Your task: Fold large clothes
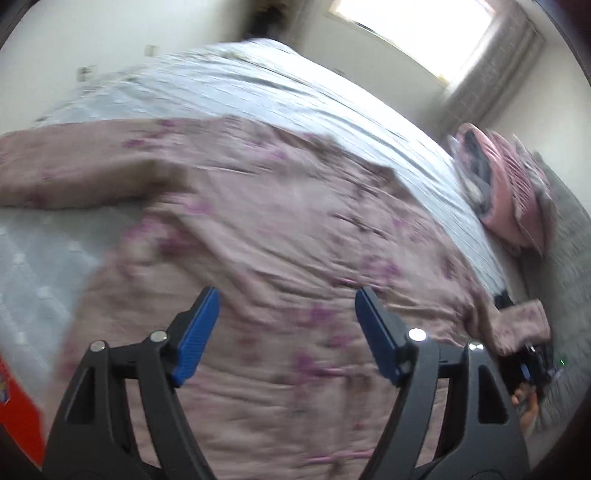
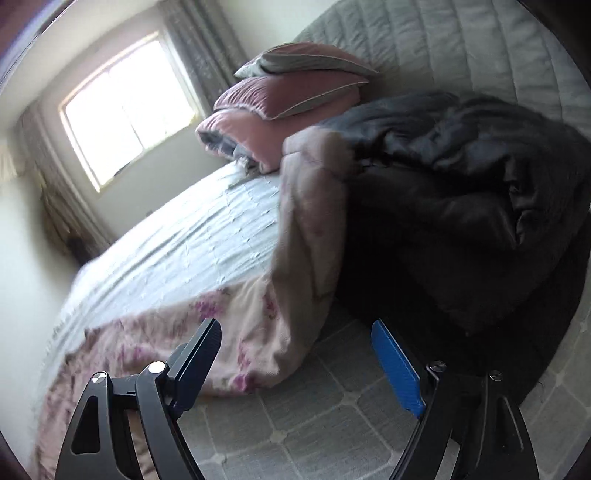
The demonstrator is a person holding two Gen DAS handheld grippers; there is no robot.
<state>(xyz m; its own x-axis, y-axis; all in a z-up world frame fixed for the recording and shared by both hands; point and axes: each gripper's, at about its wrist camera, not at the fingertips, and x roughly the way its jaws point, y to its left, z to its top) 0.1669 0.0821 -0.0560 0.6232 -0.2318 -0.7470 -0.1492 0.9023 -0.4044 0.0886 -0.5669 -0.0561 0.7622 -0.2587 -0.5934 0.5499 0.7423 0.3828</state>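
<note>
- Left wrist view: the left gripper (image 1: 286, 328) hangs over the bed (image 1: 258, 85) with its two blue-padded fingers (image 1: 197, 334) spread wide and nothing between them.
- One large pink garment with purple flowers (image 1: 258, 229) lies spread across the near part of the bed, right under that gripper; one sleeve runs off to the left.
- The frame is motion-blurred, so fine folds cannot be read.
- At the right edge the right gripper (image 1: 532, 365) shows beside a corner of the garment; whether it touches the cloth cannot be told here.
- Far right lies a stack of pink pillows (image 1: 506, 192); one bright window (image 1: 410, 33) sits at the far wall; one red box (image 1: 18, 406) shows at the near left edge.
- Right wrist view: the right gripper (image 2: 295, 362) has its two fingers wide apart, empty, above the grey quilted bedding (image 2: 314, 424).
- The floral garment (image 2: 229, 339) lies to the near left, one end of it lifted into a standing fold.
- One dark bundle of cloth (image 2: 461, 192) lies to the right, two pink pillows (image 2: 288, 107) stacked beyond it, one window (image 2: 129, 107) far left.
</note>
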